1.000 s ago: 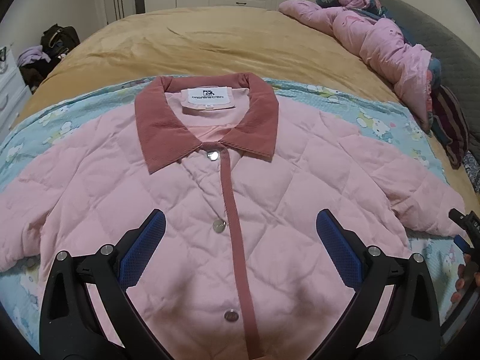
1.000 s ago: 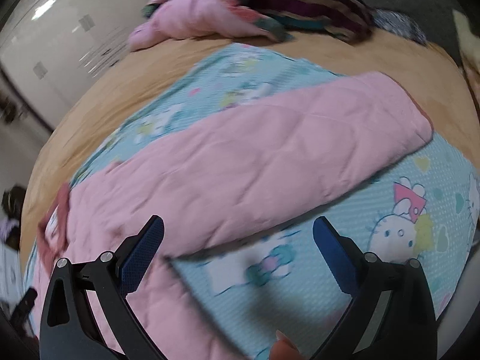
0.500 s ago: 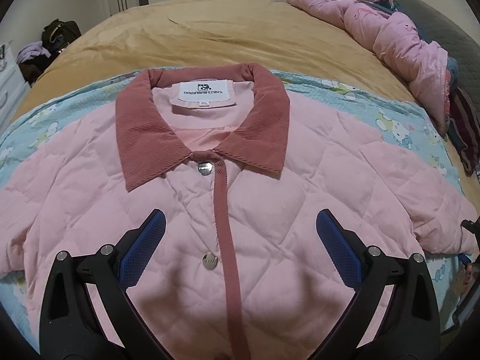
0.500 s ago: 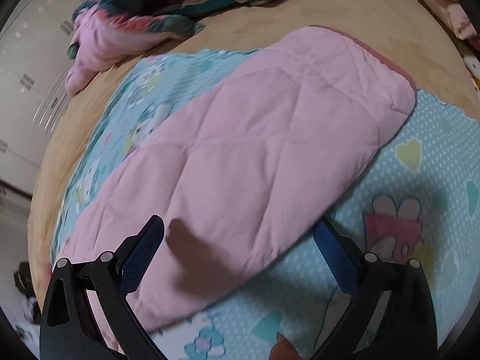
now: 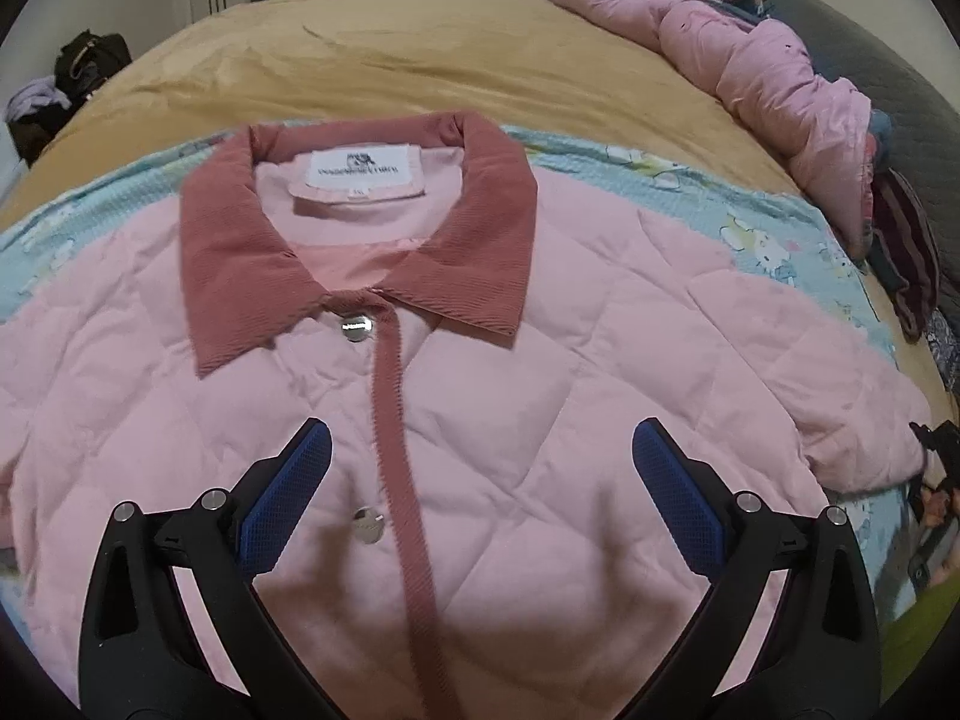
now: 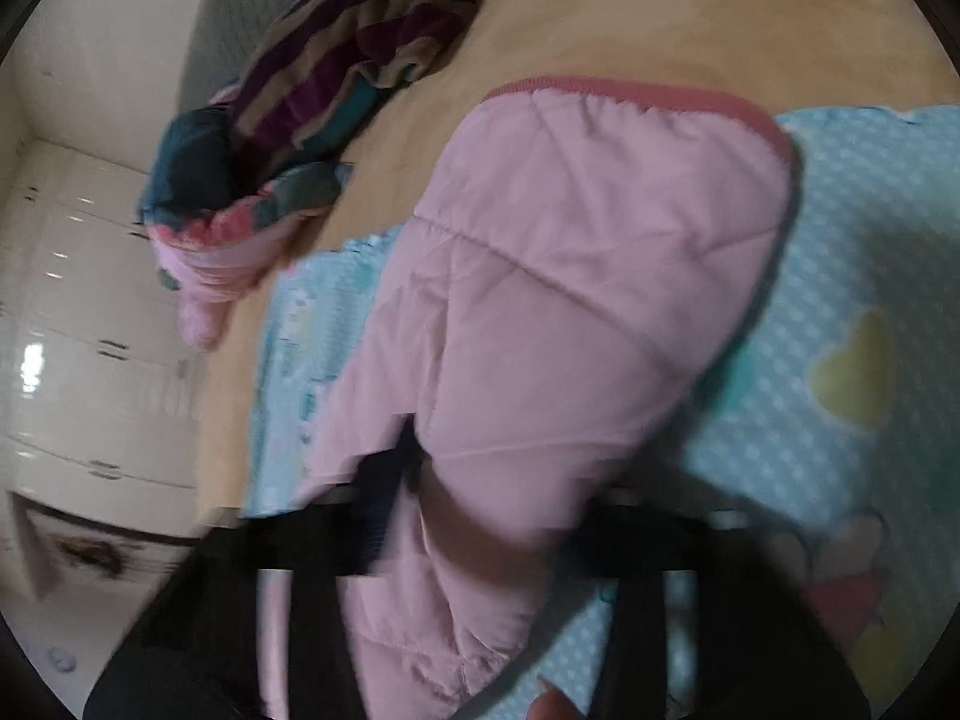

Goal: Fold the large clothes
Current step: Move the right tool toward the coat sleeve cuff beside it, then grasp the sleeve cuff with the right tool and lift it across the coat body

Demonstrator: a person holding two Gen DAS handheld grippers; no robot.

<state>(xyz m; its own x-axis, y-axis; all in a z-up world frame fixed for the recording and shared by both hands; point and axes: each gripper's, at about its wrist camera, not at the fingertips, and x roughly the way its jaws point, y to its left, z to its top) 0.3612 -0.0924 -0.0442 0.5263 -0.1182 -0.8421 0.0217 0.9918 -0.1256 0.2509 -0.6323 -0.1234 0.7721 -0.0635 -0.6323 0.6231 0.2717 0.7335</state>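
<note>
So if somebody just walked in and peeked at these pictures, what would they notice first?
Probably the big pink quilted jacket spread flat on the bed, buttoned up, with its dark rose collar in the middle of the left wrist view. Next, the right gripper, its jaws closing around the jacket's sleeve over the blue cartoon blanket. A crumpled pink coat lies at the bed's far corner.

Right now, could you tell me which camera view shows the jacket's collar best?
The left wrist view: the collar lies flat and whole, label visible. The right wrist view shows only the jacket's sleeve, blurred, no collar.
</note>
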